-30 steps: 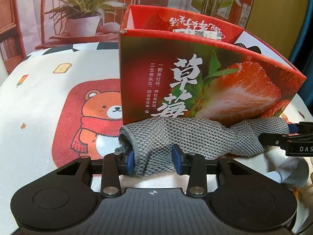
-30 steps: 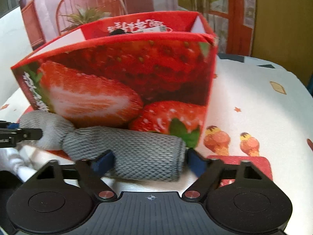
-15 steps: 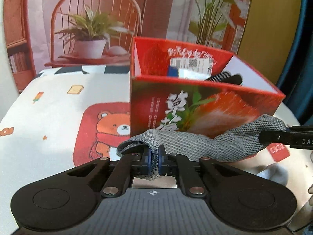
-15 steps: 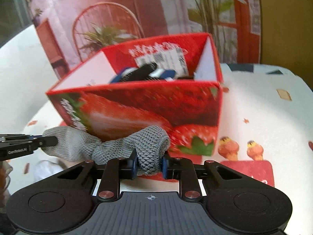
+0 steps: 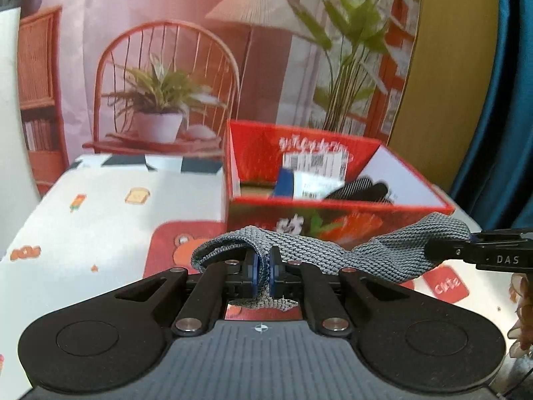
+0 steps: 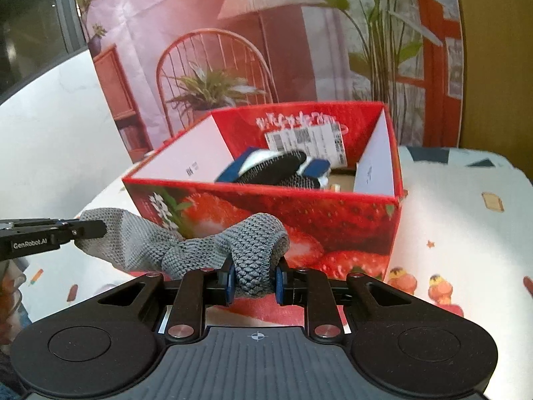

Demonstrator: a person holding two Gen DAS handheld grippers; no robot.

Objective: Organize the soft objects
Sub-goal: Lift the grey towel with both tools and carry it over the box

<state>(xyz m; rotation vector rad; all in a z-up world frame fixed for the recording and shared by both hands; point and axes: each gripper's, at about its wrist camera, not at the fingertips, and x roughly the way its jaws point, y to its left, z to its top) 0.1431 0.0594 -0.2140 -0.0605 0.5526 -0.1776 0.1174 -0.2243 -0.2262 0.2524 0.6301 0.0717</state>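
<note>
sock [image 5: 319, 253]: grey, knitted | stretched between both claws, twisted

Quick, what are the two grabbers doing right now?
Left gripper: shut on one end of the grey sock.
Right gripper: shut on the sock's other end.
</note>
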